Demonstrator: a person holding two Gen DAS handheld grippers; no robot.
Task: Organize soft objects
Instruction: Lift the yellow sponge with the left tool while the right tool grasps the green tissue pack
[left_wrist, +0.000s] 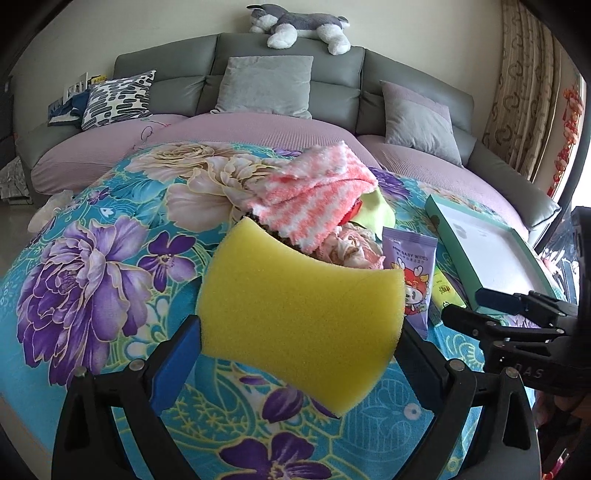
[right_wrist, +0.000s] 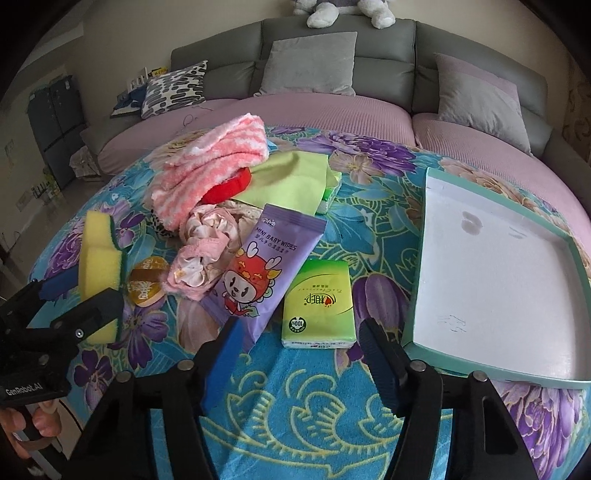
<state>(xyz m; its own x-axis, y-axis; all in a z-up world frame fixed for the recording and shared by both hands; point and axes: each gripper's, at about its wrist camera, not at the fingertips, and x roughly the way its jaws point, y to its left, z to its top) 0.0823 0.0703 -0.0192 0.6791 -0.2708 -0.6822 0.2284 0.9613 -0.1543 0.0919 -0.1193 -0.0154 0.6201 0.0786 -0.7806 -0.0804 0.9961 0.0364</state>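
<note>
So the left tool (left_wrist: 301, 332) is clamped on the yellow sponge (left_wrist: 295, 310), lifted off the floral bench (right_wrist: 295, 424). Right tool (right_wrist: 295, 354) hangs apart and empty, just short of the green tissue pack (right_wrist: 319, 302). I'd guess both go into the tray (right_wrist: 491, 380) at 3 o'clock. Approach over its low near rim; the pile at 11 crowds the left.

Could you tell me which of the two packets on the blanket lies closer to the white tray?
The green tissue pack: it lies beside the tray, while the purple baby wipes packet lies on its far side, against the pile of cloths.
</note>
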